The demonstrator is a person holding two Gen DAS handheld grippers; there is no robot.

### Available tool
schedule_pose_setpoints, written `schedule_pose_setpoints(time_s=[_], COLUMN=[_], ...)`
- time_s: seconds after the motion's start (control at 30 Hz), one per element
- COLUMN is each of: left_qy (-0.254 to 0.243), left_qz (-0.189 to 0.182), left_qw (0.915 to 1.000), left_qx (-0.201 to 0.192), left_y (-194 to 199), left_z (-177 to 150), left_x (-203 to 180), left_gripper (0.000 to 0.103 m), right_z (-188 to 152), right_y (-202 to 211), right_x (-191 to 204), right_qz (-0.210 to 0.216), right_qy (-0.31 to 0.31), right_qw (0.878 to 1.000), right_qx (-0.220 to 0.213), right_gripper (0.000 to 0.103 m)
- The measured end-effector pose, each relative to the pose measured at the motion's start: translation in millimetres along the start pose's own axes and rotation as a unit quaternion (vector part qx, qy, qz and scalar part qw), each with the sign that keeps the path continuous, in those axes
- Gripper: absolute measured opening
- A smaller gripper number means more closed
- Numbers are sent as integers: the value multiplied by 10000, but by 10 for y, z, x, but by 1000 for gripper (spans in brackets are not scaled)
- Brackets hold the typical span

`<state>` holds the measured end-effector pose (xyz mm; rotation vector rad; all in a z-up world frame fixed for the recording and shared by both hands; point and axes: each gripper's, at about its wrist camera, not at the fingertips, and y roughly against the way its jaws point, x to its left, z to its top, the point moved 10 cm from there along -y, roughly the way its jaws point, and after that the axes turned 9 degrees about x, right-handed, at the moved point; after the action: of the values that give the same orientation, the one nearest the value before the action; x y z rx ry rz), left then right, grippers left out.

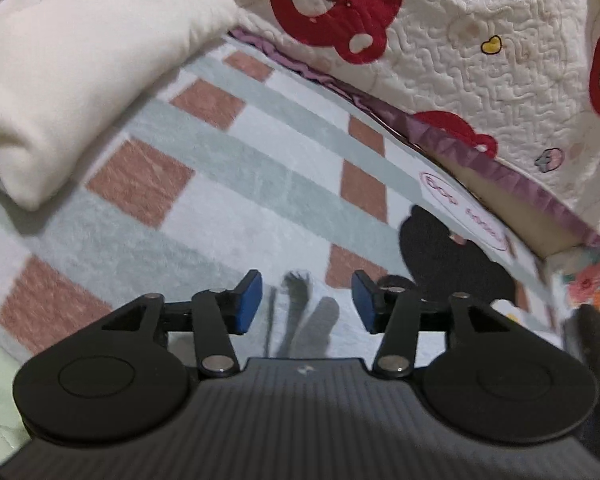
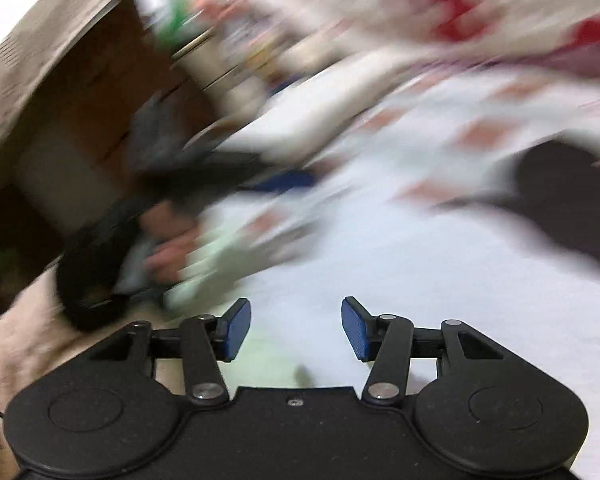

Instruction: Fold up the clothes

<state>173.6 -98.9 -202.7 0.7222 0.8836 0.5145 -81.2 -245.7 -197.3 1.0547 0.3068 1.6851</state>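
Note:
A folded cream garment [image 1: 72, 80] lies on the checked blanket [image 1: 228, 184] at the upper left of the left wrist view. My left gripper [image 1: 306, 304] hovers open above the blanket, well below and right of that garment, with nothing between its blue pads [image 1: 249, 302]. A black printed shape [image 1: 448, 252] shows on the blanket just right of the gripper. The right wrist view is heavily motion-blurred. My right gripper [image 2: 296, 330] is open and empty over a pale cloth [image 2: 400, 264]. A dark garment [image 2: 572, 196] lies at the right.
A quilted cover with red bears [image 1: 480, 60] rises behind the blanket. In the right wrist view a hand [image 2: 168, 240] holds the other black gripper [image 2: 96, 264] at the left, beside a brown cardboard box [image 2: 80, 120]. A dark grey cloth [image 1: 592, 340] sits at the right edge.

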Motion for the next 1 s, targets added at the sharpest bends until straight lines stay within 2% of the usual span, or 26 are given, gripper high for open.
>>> schedule_pose_setpoints(time_s=[0.03, 0.1, 0.17, 0.23, 0.3, 0.33, 0.37, 0.4, 0.43, 0.47, 0.57, 0.67, 0.77, 0.8, 0.83, 0.87, 0.9, 0.93, 1.0], left_qy=[-15, -260, -396, -274, -695, -869, -911, -905, -716, -557, -428, -336, -377, -450, -557, -786, -1015, -1220, -1219], left_qz=[-77, -133, -353, -328, 601, 993, 1115, 1180, 1030, 903, 769, 390, 156, 145, 171, 340, 509, 667, 713], left_qw=[9999, 9986, 9955, 9952, 9928, 9887, 9872, 9866, 9899, 9922, 9943, 9968, 9972, 9969, 9964, 9946, 9920, 9890, 9897], left_qx=[99, 448, 780, 879, 768, 716, 690, 669, 666, 659, 599, 619, 626, 625, 617, 586, 554, 502, 239], left_y=[-28, -160, -282, -359, -392, -396, -395, -393, -386, -380, -374, -416, -502, -520, -534, -534, -532, -519, -402], left_z=[-22, -108, -233, -283, -287, -283, -276, -268, -259, -250, -224, -210, -200, -207, -219, -250, -279, -297, -216], left_x=[-16, -126, -258, -296, -209, -171, -148, -126, -108, -91, -71, -126, -229, -269, -315, -381, -448, -509, -572], left_gripper=[57, 64, 67, 67, 67, 73, 77, 76, 75, 75, 76, 78, 78, 69, 28, 28, 25, 20, 18], right_z=[37, 31, -96, -277, -496, -550, -605, -659, -714, -769, -911, -886, -738, -689, -639, -590, -540, -491, -392], right_y=[234, 737, 1105, 1373, 1470, 1471, 1471, 1471, 1471, 1471, 1459, 1385, 1375, 1372, 1369, 1366, 1362, 1359, 1353], right_x=[-308, -929, -1363, -1703, -1946, -2017, -2088, -2158, -2228, -2298, -2485, -2522, -2450, -2425, -2399, -2374, -2348, -2322, -2268], right_qz=[-578, -1532, -2017, -2367, -2711, -2730, -2748, -2767, -2785, -2802, -2786, -2450, -2560, -2596, -2632, -2667, -2702, -2736, -2804], right_qy=[-131, -655, -1037, -1283, -1417, -1536, -1654, -1773, -1890, -2008, -2338, -2463, -2132, -2021, -1909, -1798, -1686, -1574, -1349], right_qw=[9980, 9843, 9713, 9604, 9503, 9478, 9452, 9425, 9396, 9366, 9289, 9321, 9361, 9371, 9380, 9388, 9394, 9398, 9404], right_qx=[-205, -579, -711, -709, -584, -593, -601, -609, -617, -625, -697, -1022, -1130, -1165, -1201, -1236, -1271, -1306, -1376], right_gripper=[58, 59, 59, 59, 59, 59, 59, 61, 68, 71, 72, 80, 81, 67, 24, 24, 12, 6, 6])
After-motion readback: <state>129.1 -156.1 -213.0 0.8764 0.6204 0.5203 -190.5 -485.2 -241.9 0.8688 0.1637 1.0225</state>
